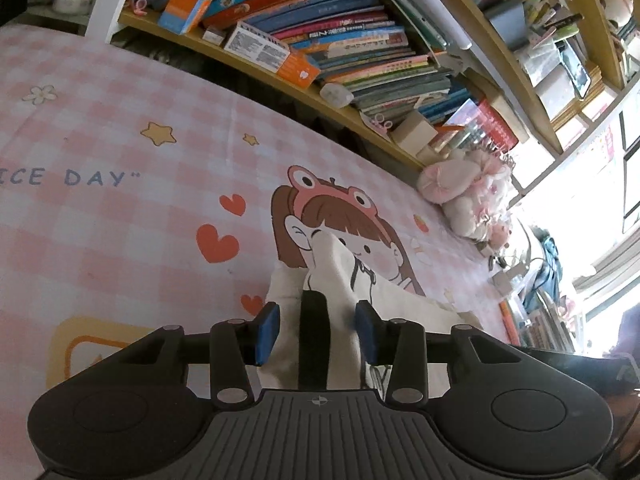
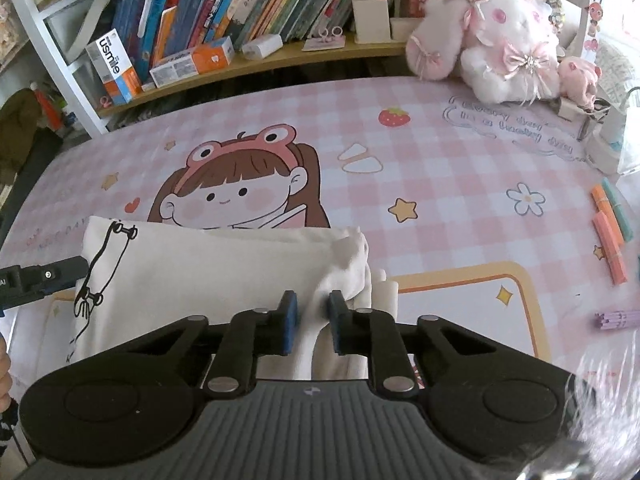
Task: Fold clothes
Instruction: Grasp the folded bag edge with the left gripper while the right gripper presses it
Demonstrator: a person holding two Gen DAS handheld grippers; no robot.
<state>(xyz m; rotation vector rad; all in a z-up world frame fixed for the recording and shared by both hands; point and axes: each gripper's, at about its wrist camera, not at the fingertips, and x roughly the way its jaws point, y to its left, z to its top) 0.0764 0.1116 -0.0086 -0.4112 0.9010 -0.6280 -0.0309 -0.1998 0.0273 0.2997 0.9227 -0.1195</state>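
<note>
Garment: a cream-white garment (image 2: pixel 208 268) with a black line drawing lay folded into a thick band on the pink checked worktop (image 2: pixel 440 184), near the edge closest to the person and over the lower part of the printed cartoon girl.
Left tongs: the left tongs (image 1: pixel 318 330) stood partly open over one end of the garment; the blue pads (image 1: pixel 269 330) were clear of the cloth on both sides, with cloth and a dark bar between them. Nothing looked pinched.
Right tongs: the right tongs (image 2: pixel 313 322) were nearly closed, with a bunched ridge of the garment's other end rising between the pads (image 2: pixel 289 326). Whether the pads actually pressed on the cloth could not be told.
Seen across: the tip of the left tongs showed in the right wrist view, at the garment's end with the drawing.
Far edge: a bookshelf (image 2: pixel 240 12) full of books stood beyond it.
Far corner: a pink-and-white plush toy (image 2: pixel 504 36) sat there.
Side edge: orange and green sticks (image 2: pixel 608 236) lay near it, well apart from the garment.
</note>
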